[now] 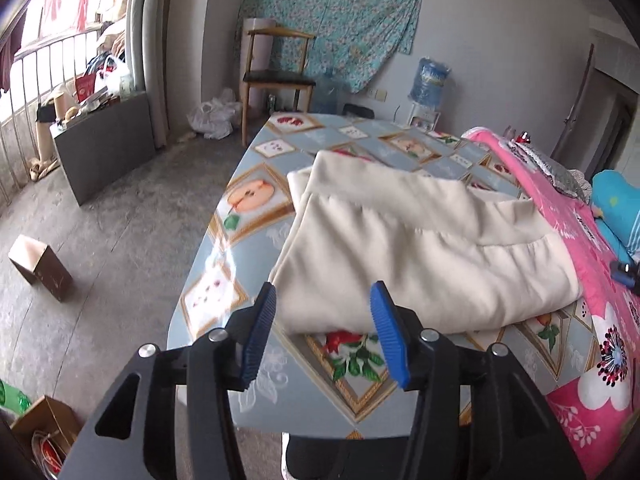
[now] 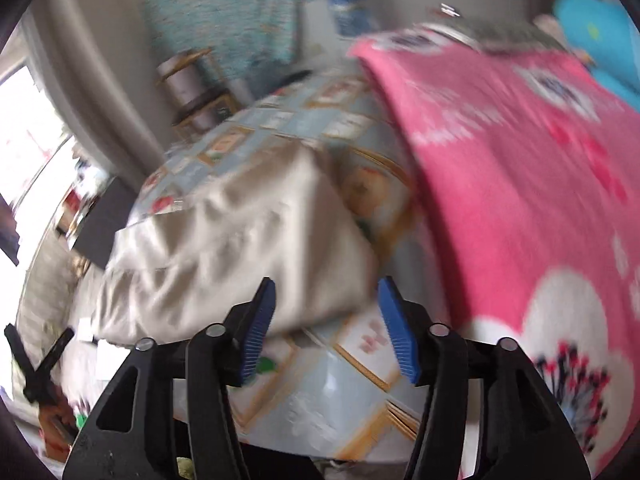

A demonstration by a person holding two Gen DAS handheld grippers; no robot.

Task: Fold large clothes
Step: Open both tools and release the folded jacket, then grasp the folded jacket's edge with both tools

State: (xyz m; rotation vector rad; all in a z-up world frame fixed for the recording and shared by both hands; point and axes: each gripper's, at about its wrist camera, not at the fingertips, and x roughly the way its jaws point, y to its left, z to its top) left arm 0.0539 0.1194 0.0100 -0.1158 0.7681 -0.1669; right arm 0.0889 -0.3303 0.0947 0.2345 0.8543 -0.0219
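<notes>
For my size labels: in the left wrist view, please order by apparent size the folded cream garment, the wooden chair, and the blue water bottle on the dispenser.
1. Folded cream garment, largest, though nearest.
2. Wooden chair.
3. Blue water bottle, smallest; it and the chair stand far away.

A: Left wrist view: daylight from the window [image 1: 60, 20] at upper left, blown out white. Glare streak on the desk [image 1: 224, 248] cover. Focus sharp, slight softness on the cloth [image 1: 420, 248].

B: Right wrist view: heavy motion blur throughout; the blanket [image 2: 520, 180] and cloth [image 2: 240, 248] smeared. Window [image 2: 32, 140] overexposed at left.

A: Both show fisheye bending and dark vignette at the corners.

B: Shadows soft, even brightness.
</notes>
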